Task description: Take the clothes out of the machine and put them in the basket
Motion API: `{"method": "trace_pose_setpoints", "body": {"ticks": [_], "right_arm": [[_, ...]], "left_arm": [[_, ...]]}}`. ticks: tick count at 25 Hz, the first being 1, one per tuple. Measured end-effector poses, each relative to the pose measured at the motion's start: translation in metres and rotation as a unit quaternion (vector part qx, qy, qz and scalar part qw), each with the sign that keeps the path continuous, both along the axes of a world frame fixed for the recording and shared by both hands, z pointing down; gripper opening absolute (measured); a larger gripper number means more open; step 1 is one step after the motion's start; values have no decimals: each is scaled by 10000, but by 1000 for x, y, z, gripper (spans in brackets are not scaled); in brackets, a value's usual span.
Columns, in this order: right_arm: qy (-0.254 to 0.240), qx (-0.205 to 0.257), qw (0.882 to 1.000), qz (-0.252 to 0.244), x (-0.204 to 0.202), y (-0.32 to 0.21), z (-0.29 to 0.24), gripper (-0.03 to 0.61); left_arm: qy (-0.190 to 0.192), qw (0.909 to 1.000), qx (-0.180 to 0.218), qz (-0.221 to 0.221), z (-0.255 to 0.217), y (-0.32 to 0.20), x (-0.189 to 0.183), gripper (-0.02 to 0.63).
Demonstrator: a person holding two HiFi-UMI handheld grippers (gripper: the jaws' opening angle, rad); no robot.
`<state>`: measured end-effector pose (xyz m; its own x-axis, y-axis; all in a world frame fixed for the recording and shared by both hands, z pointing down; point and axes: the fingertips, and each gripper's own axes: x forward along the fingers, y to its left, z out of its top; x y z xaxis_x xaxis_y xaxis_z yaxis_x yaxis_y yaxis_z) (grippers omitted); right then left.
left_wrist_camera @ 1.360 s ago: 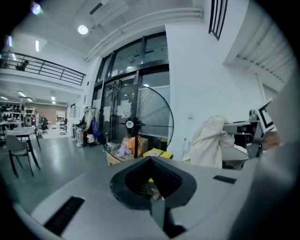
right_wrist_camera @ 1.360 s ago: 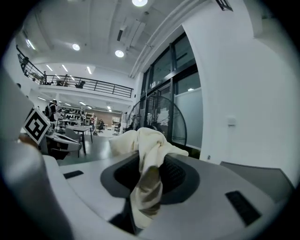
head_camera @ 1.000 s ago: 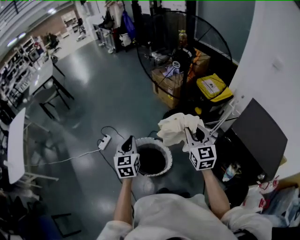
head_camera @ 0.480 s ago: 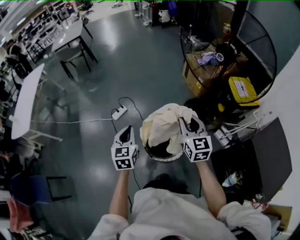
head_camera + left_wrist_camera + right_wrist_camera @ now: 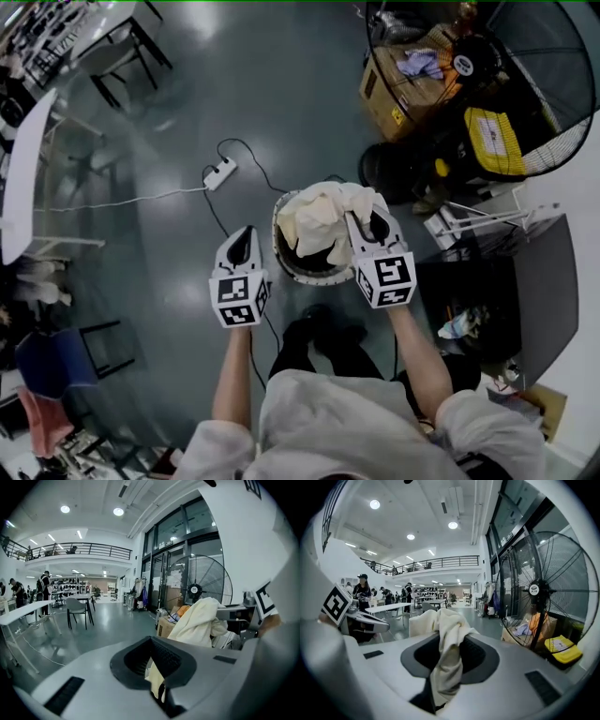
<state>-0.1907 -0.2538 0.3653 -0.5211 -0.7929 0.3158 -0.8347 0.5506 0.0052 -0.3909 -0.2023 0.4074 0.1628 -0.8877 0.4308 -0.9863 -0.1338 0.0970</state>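
The crumpled cream cloth garment (image 5: 322, 216) hangs bunched over the mouth of the round white-rimmed basket (image 5: 277, 246) on the dark glossy floor (image 5: 187, 122). The right gripper (image 5: 367, 228) pinches a fold of it between its jaws. The left gripper (image 5: 242, 242) sits just beside the basket, its jaws together and apart from the bundle.
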Motion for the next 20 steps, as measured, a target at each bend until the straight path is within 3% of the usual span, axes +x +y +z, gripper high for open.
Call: {"method": "trace_pose_setpoints", "body": {"ticks": [14,20], "right_arm": [[480,-1049,9931,204,9,-26,251,115],[568,-1435,9876,274,1,-31,370,117]], "left_arm": [[192,9974,-691,38,193,-29,-1,17],[284,9965,-785,-40,271,-28,-8,17]]}}
